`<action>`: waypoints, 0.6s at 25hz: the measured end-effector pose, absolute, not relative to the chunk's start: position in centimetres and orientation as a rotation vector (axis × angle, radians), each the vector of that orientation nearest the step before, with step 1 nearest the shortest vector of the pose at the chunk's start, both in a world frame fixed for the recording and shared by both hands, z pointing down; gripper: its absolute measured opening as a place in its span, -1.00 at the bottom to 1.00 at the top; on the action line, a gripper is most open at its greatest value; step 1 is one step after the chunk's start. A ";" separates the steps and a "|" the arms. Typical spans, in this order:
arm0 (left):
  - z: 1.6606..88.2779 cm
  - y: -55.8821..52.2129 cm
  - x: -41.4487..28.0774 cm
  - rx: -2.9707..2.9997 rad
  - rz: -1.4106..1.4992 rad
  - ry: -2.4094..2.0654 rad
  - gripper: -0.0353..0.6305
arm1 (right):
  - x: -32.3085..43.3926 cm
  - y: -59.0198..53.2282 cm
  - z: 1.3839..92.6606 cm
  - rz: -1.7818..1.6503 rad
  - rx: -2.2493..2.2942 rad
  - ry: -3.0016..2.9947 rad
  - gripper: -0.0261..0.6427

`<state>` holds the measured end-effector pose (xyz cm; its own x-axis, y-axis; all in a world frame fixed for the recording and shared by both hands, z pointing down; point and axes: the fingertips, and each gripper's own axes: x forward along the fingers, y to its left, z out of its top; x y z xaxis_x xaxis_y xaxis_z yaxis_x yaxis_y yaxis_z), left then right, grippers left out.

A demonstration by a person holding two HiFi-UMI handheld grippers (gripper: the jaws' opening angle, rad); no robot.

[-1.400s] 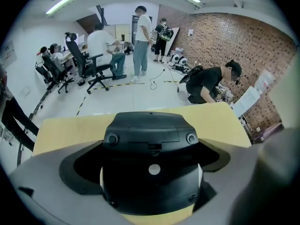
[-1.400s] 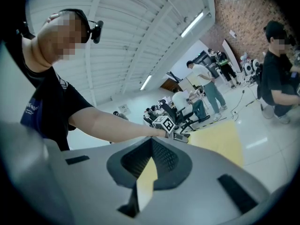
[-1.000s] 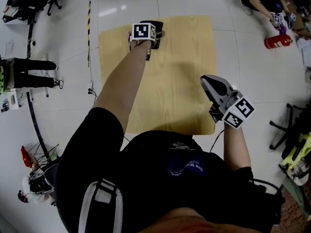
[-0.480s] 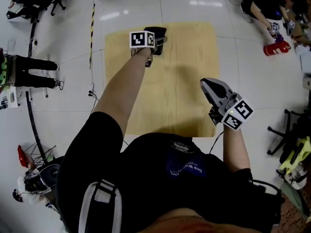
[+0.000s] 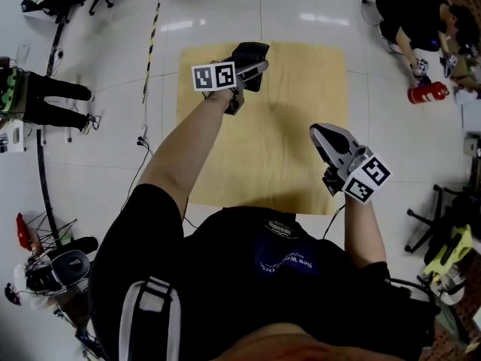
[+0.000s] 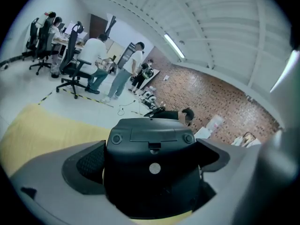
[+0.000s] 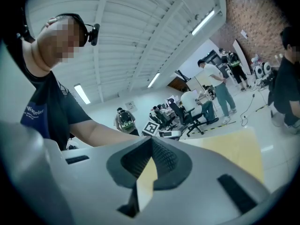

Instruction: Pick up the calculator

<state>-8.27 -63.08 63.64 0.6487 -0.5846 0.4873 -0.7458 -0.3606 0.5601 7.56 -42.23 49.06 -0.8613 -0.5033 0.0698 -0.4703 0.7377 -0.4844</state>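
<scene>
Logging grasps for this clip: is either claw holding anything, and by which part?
The left claw grips the black calculator by its two side edges, with its back face toward the left gripper view's camera. The right claw is shut and empty.

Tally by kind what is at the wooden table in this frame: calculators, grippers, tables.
calculator: 1, black, held between the jaws of the left gripper
grippers: 2, the left gripper and the right gripper, whose jaws are together on nothing
wooden table: 1
Total: 4
</scene>
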 end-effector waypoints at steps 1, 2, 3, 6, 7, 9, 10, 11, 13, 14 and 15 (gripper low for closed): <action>62.5 -62.6 -8.4 2.099 0.207 -1.004 0.87 | 7.1 -42.1 48.7 -0.766 -0.796 2.874 -0.97; 61.4 -62.1 -8.5 2.120 0.158 -0.975 0.88 | 6.6 -41.9 48.3 -0.759 -0.788 2.882 -0.97; 60.2 -61.5 -8.6 2.139 0.111 -0.946 0.87 | 6.2 -41.7 48.0 -0.752 -0.781 2.889 -0.97; 56.2 -59.5 -9.0 2.183 -0.034 -0.860 0.87 | 5.4 -41.1 46.7 -0.732 -0.763 2.902 -0.97; 54.8 -58.7 -9.2 2.194 -0.084 -0.834 0.87 | 5.2 -41.0 46.2 -0.725 -0.759 2.906 -0.97; 51.9 -57.3 -9.8 2.218 -0.173 -0.793 0.87 | 4.6 -40.7 45.1 -0.708 -0.750 2.917 -0.97; 50.4 -56.6 -10.2 2.232 -0.209 -0.775 0.87 | 4.3 -40.6 44.5 -0.696 -0.744 2.924 -0.97; 48.9 -55.8 -10.6 2.247 -0.241 -0.756 0.87 | 3.9 -40.4 43.8 -0.683 -0.738 2.932 -0.97; 45.8 -54.0 -11.2 2.281 -0.309 -0.705 0.88 | 3.2 -40.0 42.5 -0.654 -0.724 2.945 -0.97; 44.2 -53.0 -11.6 2.298 -0.349 -0.678 0.88 | 2.9 -39.8 41.8 -0.638 -0.715 2.952 -0.97; 42.6 -52.1 -12.0 2.314 -0.390 -0.651 0.87 | 2.6 -39.5 41.1 -0.622 -0.703 2.958 -0.97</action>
<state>-12.01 -52.06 42.64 0.8289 -0.5513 -0.0945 -0.3436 -0.6351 0.6918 2.58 -39.48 41.10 -0.8967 -0.4394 0.0543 -0.4240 0.8170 -0.3907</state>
